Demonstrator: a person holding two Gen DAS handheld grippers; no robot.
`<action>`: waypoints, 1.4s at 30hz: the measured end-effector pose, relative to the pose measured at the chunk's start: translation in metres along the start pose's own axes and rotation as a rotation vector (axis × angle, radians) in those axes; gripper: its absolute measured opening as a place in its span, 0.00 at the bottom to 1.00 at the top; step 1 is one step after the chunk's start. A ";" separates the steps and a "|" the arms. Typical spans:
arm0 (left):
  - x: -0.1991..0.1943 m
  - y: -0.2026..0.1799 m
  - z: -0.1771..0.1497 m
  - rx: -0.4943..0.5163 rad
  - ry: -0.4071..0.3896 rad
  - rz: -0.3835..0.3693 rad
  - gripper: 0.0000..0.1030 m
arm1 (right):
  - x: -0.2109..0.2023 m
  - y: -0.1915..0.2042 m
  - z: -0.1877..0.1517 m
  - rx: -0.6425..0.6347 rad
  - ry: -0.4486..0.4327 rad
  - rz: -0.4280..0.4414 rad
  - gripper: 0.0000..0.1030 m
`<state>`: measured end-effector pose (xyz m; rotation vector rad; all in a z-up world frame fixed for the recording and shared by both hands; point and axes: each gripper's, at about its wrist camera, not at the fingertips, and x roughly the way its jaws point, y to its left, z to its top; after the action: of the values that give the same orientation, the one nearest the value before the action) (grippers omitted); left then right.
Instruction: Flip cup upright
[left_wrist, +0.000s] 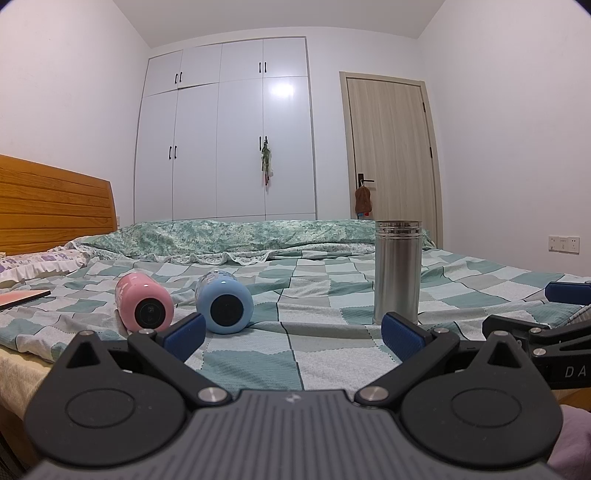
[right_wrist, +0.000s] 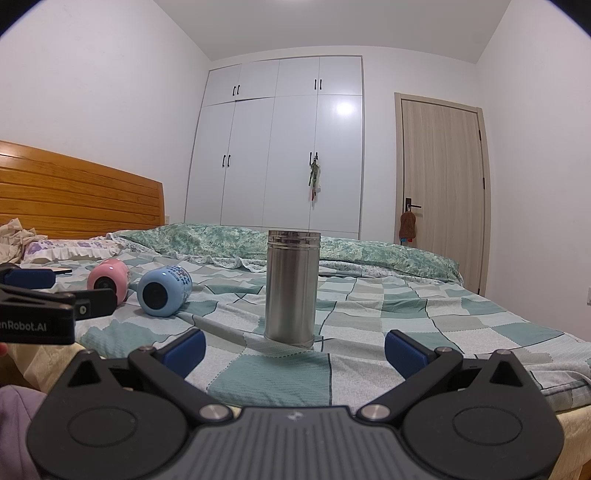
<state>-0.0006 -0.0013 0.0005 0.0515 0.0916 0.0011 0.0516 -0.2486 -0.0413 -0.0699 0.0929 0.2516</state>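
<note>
I see a checked bed (right_wrist: 369, 295) — white wardrobe (right_wrist: 280, 147), wooden door (right_wrist: 443, 170) behind | pink cup (left_wrist: 144, 302) and blue cup (left_wrist: 224, 302) lying sideways, steel cup (right_wrist: 291, 288) upright | left claw (left_wrist: 291, 332), right claw (right_wrist: 293, 349) — both spread, holding nothing

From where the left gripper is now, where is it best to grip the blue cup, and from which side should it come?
Probably grip the blue cup across its round body, near the middle, coming in from the base end that faces the open left gripper. It lies on its side on the bed with the pink cup close on its left, so fingers above and below would avoid that neighbour.
</note>
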 end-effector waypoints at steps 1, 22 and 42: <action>0.000 0.000 0.000 0.000 0.000 0.000 1.00 | 0.000 0.000 0.000 0.000 0.000 0.000 1.00; 0.000 0.000 0.000 -0.002 0.000 0.000 1.00 | -0.001 0.001 0.002 0.000 0.001 0.002 1.00; 0.020 0.104 0.045 -0.099 0.006 0.100 1.00 | 0.083 0.079 0.098 -0.124 0.062 0.349 1.00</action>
<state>0.0239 0.1008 0.0485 -0.0425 0.0947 0.1057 0.1201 -0.1443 0.0429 -0.1850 0.1514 0.6038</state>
